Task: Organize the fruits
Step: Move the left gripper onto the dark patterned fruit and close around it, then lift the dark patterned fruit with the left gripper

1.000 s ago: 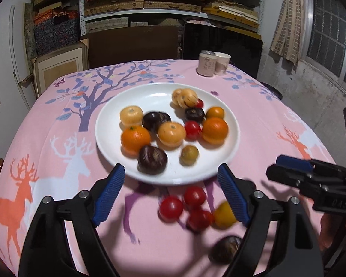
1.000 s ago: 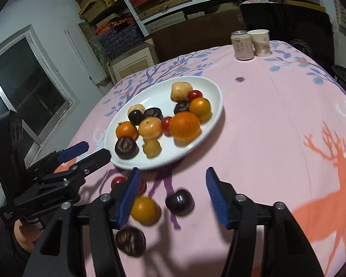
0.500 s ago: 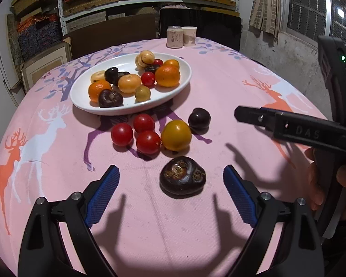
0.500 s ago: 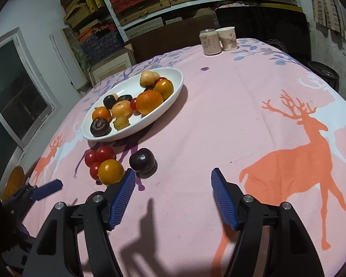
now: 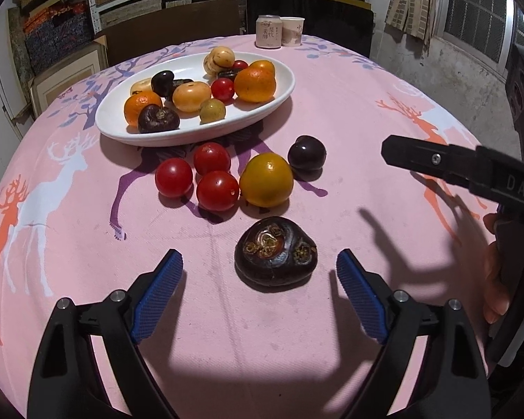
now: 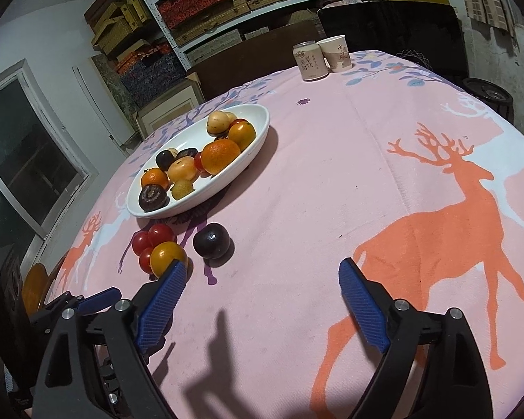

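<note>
**On a pink deer-print tablecloth, fruit waits by the plate**

Behind the table [image 5: 349,97] stand shelves of boxes. Loose fruit lies before the white plate [image 5: 283,87]; the dark wrinkled fruit [image 5: 275,250] sits just ahead of the left gripper [image 5: 260,291], untouched between spread fingers. Beside it, the right gripper [image 6: 258,300] tilts downward, opening over bare cloth.
</note>
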Motion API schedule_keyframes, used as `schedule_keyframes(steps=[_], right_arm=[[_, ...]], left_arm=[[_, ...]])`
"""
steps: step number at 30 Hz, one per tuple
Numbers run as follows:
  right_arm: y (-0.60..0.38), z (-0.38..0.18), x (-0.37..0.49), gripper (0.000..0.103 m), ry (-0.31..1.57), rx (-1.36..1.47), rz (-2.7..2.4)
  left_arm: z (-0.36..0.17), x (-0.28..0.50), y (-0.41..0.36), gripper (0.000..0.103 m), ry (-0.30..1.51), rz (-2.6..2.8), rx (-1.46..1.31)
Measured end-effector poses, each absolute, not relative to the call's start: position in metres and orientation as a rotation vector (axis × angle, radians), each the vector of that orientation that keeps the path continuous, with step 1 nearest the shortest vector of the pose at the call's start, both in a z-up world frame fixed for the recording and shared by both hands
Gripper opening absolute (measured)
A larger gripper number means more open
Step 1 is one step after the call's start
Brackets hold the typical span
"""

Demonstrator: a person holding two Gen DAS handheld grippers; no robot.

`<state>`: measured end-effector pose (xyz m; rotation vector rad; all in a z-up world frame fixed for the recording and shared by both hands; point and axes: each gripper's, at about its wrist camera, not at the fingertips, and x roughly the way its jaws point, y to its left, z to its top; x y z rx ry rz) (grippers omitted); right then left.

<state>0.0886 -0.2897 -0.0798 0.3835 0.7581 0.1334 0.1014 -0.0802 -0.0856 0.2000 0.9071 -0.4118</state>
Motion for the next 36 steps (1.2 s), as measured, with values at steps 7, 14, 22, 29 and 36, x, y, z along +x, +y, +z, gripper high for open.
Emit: schedule_keyframes(steps=[7,14,22,29,36], right_arm=[[-0.293,-0.081,0.088,0.09,0.761,0.404,0.137],[-0.296,-0.084,0.09,0.09,0.773,0.422,0.134],[-0.296,-0.085,0.09,0.09,0.775,0.422,0.131],[-0.278,-0.082,0.096,0.089,0.805,0.331,0.169],[-0.26,-0.069,0.139,0.063,0.884,0.36,0.266]], left_arm=[[-0.091,0.109,-0.082,0.075,0.939,-0.39,0.186],[-0.092,0.111,-0.082,0.062,0.946,-0.395,0.176],[-0.083,0.103,-0.074,0.047,0.893,-0.418,0.131],[-0.063,0.093,-0.039,0.047,0.782,-0.389,0.083],[-0.071,0.101,-0.025,0.047,0.817,-0.381,0.014]])
